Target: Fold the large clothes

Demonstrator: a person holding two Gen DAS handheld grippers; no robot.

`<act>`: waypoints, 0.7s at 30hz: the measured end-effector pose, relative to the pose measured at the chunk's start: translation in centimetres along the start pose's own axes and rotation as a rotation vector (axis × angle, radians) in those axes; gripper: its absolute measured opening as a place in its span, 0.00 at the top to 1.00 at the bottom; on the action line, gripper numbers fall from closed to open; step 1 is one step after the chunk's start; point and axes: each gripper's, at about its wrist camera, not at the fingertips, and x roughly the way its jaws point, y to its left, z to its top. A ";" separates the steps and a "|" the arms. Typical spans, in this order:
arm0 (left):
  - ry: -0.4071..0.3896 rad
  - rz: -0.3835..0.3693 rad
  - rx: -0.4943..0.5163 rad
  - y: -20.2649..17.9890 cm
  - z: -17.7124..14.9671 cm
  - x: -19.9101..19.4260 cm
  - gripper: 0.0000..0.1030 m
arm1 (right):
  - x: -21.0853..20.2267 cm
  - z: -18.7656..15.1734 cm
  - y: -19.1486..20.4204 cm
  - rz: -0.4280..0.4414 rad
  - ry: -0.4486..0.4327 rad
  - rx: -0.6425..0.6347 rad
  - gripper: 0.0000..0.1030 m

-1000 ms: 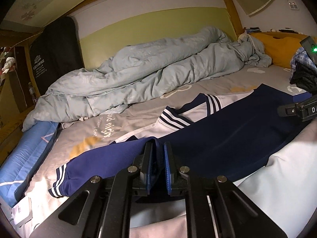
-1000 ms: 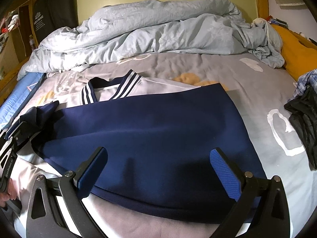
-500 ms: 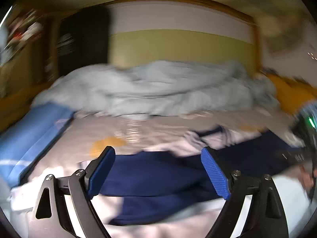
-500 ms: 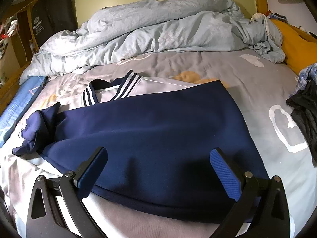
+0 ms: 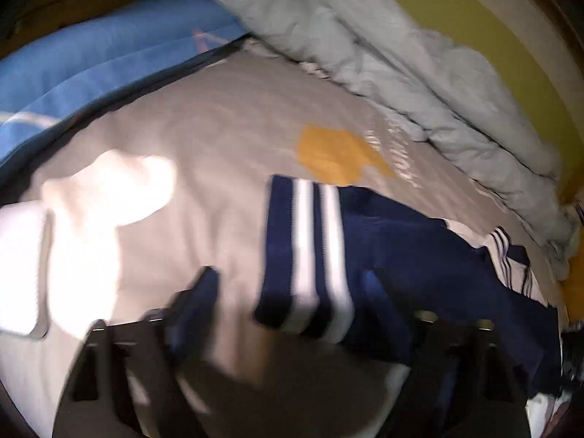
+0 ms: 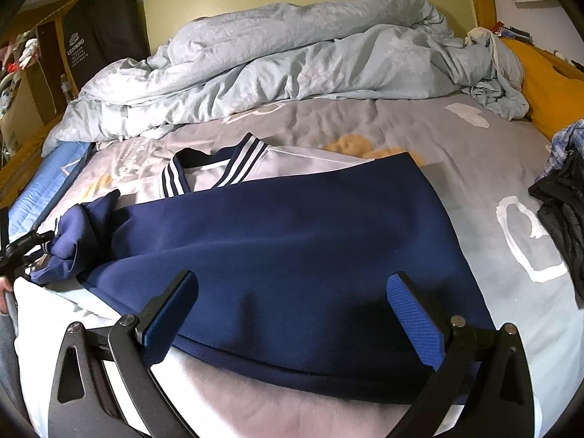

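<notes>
A navy and white garment (image 6: 292, 226) with a striped collar (image 6: 215, 168) lies spread on the grey bed sheet (image 6: 456, 153). Its left sleeve (image 6: 73, 244) sits bunched at the left. In the blurred left wrist view the sleeve's striped cuff (image 5: 306, 248) lies between the fingers of my left gripper (image 5: 292, 299). The jaws are closing, and the pads stand apart from the cuff. My right gripper (image 6: 292, 310) hangs wide open over the garment's near hem, with nothing held.
A rumpled pale blue duvet (image 6: 292, 62) fills the back of the bed. A blue mat (image 5: 91, 54) runs along the left edge. Dark clothes (image 6: 562, 211) and an orange pillow (image 6: 547, 87) lie at the right. A white cloth (image 5: 73, 219) lies near the left gripper.
My left gripper let go of the navy fabric, opened, swung left and rolled, and now straddles the striped cuff. The sleeve dropped in a bunch. The right gripper has not moved.
</notes>
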 end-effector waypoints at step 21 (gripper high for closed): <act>-0.071 -0.695 0.523 -37.8 -4.3 -12.0 0.97 | -2.3 1.3 -4.7 -0.067 -0.062 0.114 0.00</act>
